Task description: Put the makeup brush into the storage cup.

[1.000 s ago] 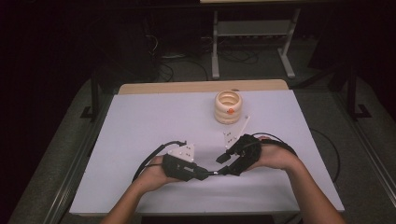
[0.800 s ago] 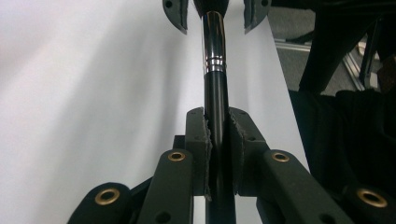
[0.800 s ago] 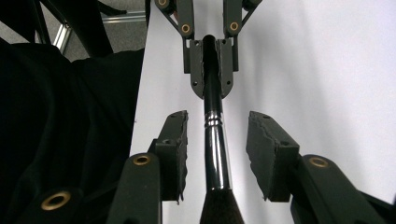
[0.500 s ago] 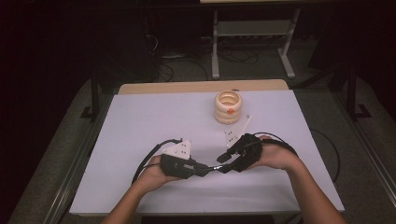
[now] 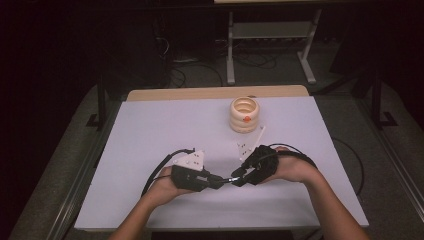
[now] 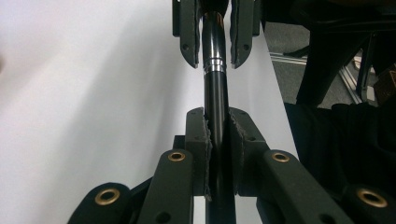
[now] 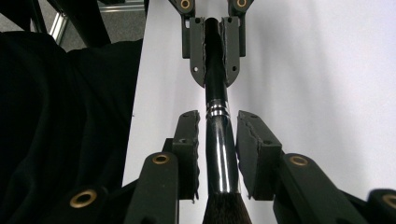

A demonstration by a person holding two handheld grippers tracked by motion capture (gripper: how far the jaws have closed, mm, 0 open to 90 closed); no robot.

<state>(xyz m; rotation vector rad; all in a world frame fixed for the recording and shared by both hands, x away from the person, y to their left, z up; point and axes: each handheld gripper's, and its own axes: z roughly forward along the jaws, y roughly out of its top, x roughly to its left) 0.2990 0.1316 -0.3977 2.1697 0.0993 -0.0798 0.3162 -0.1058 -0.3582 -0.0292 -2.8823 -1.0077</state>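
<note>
Scene: a person at a white table (image 5: 150,130) holds a two-jaw gripper in each hand, tips facing each other near the front edge, a black brush spanning the gap between them.

Brush: a glossy black makeup brush (image 7: 217,140) with a silver band, held level above the table between the two grippers – handle toward the left, dark bristles toward the right.

Left gripper: the left gripper (image 6: 218,140) is clamped tight on the brush handle, pads pressed against it on both sides.

Right gripper: the right gripper (image 7: 217,137) straddles the ferrule end; its jaws have just been closing with the brush between them, but a sliver of daylight shows on either side, so the pads do not appear to press yet.

Background: a stack of cream rings (image 5: 244,115) stands at the far side of the table, well apart from the work.

Risk: if the right jaws close off-centre, one pad would likely strike first and lever the slick handle askew in the left grip – or catch bristles instead of the ferrule. Should the left gripper let go before the right has bitten, the brush would probably drop to the table.
</note>
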